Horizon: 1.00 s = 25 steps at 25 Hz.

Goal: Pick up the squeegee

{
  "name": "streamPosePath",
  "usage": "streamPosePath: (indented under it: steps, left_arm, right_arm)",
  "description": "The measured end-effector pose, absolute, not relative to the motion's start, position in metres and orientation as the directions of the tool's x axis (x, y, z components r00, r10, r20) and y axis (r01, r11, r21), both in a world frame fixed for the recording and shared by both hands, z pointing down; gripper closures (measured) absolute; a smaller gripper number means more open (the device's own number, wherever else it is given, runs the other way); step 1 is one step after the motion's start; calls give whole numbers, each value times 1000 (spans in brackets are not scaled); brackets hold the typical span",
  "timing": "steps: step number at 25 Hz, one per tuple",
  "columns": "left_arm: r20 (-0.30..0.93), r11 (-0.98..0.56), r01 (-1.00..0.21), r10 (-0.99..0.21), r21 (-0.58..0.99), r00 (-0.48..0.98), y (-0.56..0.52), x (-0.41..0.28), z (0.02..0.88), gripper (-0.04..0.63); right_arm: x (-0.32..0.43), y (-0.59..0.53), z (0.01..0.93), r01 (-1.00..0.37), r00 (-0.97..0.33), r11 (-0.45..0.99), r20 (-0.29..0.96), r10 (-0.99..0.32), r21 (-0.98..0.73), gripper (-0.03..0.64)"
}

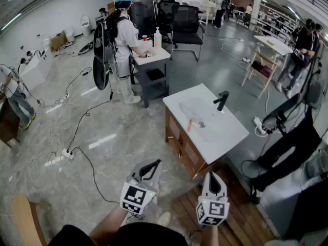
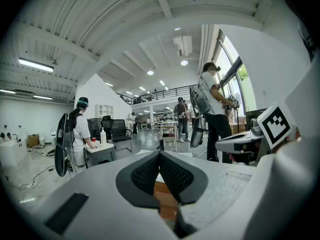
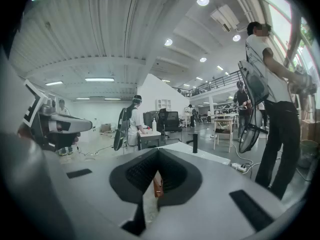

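The squeegee (image 1: 189, 124), a small orange-handled tool, lies in the basin of the white sink counter (image 1: 225, 137), left of the black faucet (image 1: 222, 100). Both grippers hang low in the head view, well short of the counter and apart from the squeegee. My left gripper (image 1: 153, 164) is shut with nothing in it, its dark pads meeting in the left gripper view (image 2: 160, 154). My right gripper (image 1: 212, 176) is also shut and empty (image 3: 157, 152). An orange strip (image 3: 158, 185) shows through the gap below its pads; I cannot tell for sure that it is the squeegee.
The counter stands on a wooden cabinet (image 1: 182, 147) at the edge of a plank floor (image 1: 189, 209). Cables and power strips (image 1: 64, 154) trail across the grey floor at left. A person with a backpack (image 1: 123, 40) works at a far table. Another person (image 1: 292, 147) stands close at right.
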<state>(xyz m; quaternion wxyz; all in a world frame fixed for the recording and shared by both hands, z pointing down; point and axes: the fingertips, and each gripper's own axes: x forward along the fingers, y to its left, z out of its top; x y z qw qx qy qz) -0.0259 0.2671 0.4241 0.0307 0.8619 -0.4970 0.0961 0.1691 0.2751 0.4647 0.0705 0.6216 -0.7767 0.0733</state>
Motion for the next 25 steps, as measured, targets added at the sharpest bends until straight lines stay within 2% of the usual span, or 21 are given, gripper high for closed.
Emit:
streamPosePath:
  steps: [11,25]
  left_arm:
    - [230,-511,-859,-839,-24,493,198,-34,435,594]
    - [214,-569,-821,-809,-49,548,42,-54,430,594]
  right_arm:
    - [159,207,475,-978,-209,206,222,-952,-40,618]
    - [130,59,480,-986,-168,157,251,-953,-63,618]
